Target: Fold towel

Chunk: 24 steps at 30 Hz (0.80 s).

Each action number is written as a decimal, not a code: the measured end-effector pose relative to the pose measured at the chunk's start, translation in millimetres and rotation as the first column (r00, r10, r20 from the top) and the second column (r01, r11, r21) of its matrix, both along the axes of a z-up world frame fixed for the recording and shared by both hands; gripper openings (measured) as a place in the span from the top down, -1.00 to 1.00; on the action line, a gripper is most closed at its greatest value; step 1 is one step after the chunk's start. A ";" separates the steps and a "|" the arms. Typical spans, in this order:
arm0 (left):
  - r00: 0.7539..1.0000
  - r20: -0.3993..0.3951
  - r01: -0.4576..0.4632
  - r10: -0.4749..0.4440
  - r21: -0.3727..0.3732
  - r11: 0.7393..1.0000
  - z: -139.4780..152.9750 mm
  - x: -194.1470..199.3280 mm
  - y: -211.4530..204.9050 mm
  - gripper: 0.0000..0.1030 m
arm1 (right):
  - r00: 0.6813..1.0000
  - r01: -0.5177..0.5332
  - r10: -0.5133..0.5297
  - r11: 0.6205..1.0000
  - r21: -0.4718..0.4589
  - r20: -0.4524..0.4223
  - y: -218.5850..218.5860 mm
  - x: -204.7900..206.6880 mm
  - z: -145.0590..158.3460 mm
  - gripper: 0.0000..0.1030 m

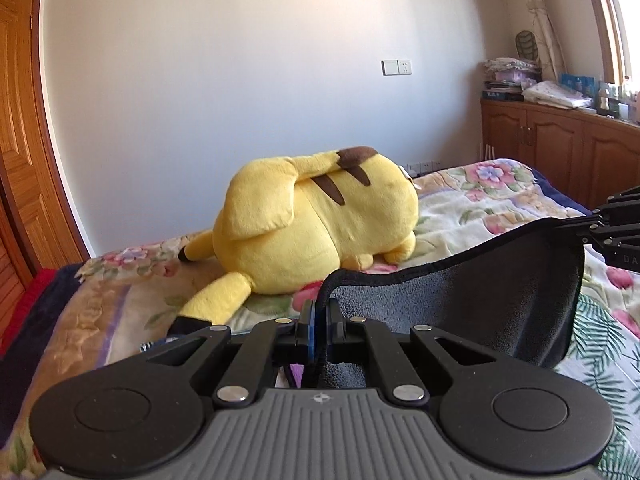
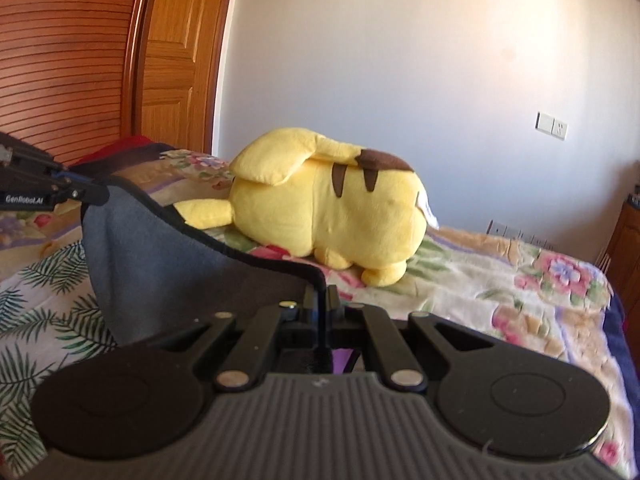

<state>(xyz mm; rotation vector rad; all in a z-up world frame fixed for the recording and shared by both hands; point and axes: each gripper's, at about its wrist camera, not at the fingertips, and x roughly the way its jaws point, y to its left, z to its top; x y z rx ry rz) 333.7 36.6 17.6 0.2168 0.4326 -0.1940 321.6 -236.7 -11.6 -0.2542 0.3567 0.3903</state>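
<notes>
A dark grey towel (image 1: 480,292) with a black hem hangs between my two grippers above the bed. My left gripper (image 1: 320,312) is shut on one top corner of it. My right gripper (image 2: 322,304) is shut on the other top corner; the towel (image 2: 180,264) sags to the left of it. In the left wrist view the right gripper (image 1: 592,226) shows at the right edge, pinching the towel. In the right wrist view the left gripper (image 2: 94,194) shows at the left edge. The towel's lower part is hidden behind the gripper bodies.
A big yellow plush toy (image 1: 320,224) lies on the bed beyond the towel, also in the right wrist view (image 2: 332,204). The bed has a floral cover (image 1: 480,196). A wooden door (image 1: 20,140) stands at left and a wooden cabinet (image 1: 560,148) with piled items at right.
</notes>
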 end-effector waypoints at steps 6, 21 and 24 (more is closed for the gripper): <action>1.000 0.015 -0.011 0.011 0.012 1.000 -3.1 14.2 -3.0 1.00 | 1.000 0.002 -0.002 1.000 -0.013 0.007 1.9 15.6 -2.6 0.93; 0.997 0.028 -0.068 0.068 0.022 0.997 -40.9 63.0 0.4 1.00 | 0.999 0.040 -0.039 0.999 -0.036 0.038 4.7 57.0 -31.8 0.93; 0.997 0.017 -0.081 0.080 0.026 0.996 -54.6 74.3 1.6 1.00 | 0.998 0.055 -0.054 0.998 -0.035 0.029 3.3 66.6 -43.1 0.93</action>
